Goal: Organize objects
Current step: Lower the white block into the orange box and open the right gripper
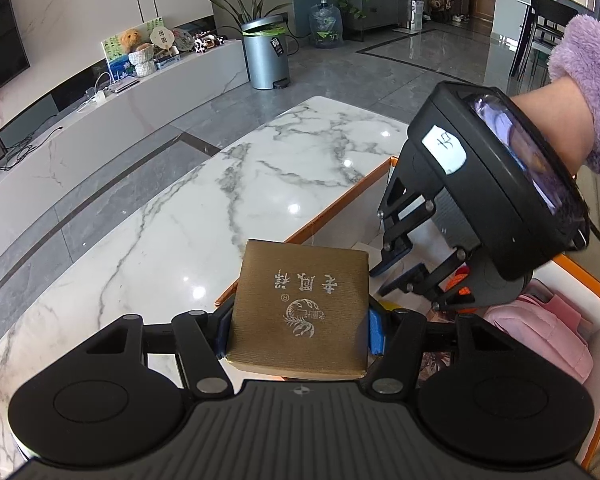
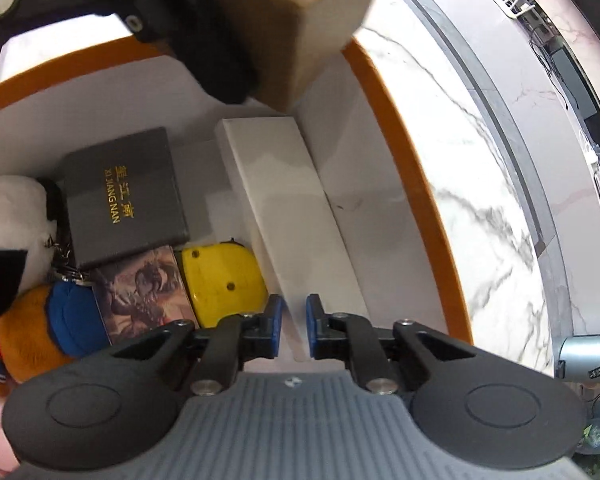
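The left gripper is holding a gold box between its blue pads, with the jaws spread wide across the box's flat sides and the printed top facing up. The box is sitting square between the fingers and reaching forward past their tips, hanging over the near left wall of the orange-rimmed bin that is resting on the marble table.

Ahead and to the right of those fingers, the right gripper is pointing steeply down into the bin, carried by a hand in a fuzzy purple sleeve.

In the right wrist view, the right gripper is nearly closed, with only a narrow gap showing between its pads, and a white strip, seemingly part of the long white box below, is passing through that gap; whether the pads are actually pinching it cannot be told. The white box is running away from the fingertips, its long axis roughly in line with the fingers, hugging the bin's wall on their right. Left of the fingers a yellow toy, a picture card, a dark grey box and plush toys are filling the floor.

The open floor seems to lie ahead of the right fingers, under the gold box, so the left hand is probably the nearer one for lowering it there.
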Demonstrator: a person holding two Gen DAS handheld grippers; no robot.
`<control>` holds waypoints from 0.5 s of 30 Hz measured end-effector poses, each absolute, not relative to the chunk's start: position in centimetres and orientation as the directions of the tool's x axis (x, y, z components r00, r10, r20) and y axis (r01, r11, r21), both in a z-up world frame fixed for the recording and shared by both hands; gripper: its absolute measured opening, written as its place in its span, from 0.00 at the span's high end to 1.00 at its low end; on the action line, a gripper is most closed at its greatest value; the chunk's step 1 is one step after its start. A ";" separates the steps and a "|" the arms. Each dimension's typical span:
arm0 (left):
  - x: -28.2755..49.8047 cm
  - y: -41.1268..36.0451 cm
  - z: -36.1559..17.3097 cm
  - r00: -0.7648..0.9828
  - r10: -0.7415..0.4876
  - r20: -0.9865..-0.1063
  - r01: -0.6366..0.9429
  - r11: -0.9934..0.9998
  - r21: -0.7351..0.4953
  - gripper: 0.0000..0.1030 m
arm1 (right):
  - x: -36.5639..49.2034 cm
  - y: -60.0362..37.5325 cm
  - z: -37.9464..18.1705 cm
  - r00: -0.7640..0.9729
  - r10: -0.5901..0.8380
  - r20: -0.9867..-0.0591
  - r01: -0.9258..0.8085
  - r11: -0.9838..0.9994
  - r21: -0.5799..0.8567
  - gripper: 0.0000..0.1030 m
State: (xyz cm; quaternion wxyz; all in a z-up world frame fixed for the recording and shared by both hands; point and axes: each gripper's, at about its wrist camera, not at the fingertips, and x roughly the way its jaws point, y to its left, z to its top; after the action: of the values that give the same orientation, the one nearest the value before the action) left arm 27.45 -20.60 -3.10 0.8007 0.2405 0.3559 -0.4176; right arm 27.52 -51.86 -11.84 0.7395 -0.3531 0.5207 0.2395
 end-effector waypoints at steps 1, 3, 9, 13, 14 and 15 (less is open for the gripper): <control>27.5 -20.6 -3.1 0.399 -0.497 -0.771 0.839 0.537 0.088 0.32 | 27.5 -51.6 -11.7 0.346 -0.003 -0.938 -0.717 0.644 -0.267 0.88; 27.5 -20.6 -3.1 0.400 -0.493 -0.772 0.837 0.540 0.089 0.32 | 27.6 -51.2 -11.3 0.352 0.029 -0.936 -0.708 0.662 -0.245 0.93; 27.4 -20.4 -3.0 0.402 -0.494 -0.771 0.836 0.541 0.089 0.32 | 27.4 -50.6 -10.7 0.325 0.027 -0.945 -0.720 0.655 -0.229 0.90; 27.4 -20.4 -3.2 0.397 -0.496 -0.772 0.836 0.543 0.080 0.32 | 26.9 -52.1 -10.8 0.273 -0.079 -0.959 -0.717 0.648 -0.257 0.66; 27.5 -20.4 -3.3 0.396 -0.496 -0.773 0.836 0.544 0.079 0.32 | 26.9 -52.4 -10.9 0.264 -0.103 -0.959 -0.708 0.655 -0.265 0.62; 27.5 -20.5 -3.4 0.394 -0.496 -0.774 0.835 0.544 0.076 0.32 | 26.8 -52.7 -11.0 0.250 -0.122 -0.960 -0.698 0.665 -0.266 0.62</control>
State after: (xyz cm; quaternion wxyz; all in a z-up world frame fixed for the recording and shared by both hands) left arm 27.49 -20.46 -3.44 0.8011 0.2348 0.3611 -0.4156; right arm 26.85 -52.72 -11.05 0.7065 -0.3550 0.5773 0.2037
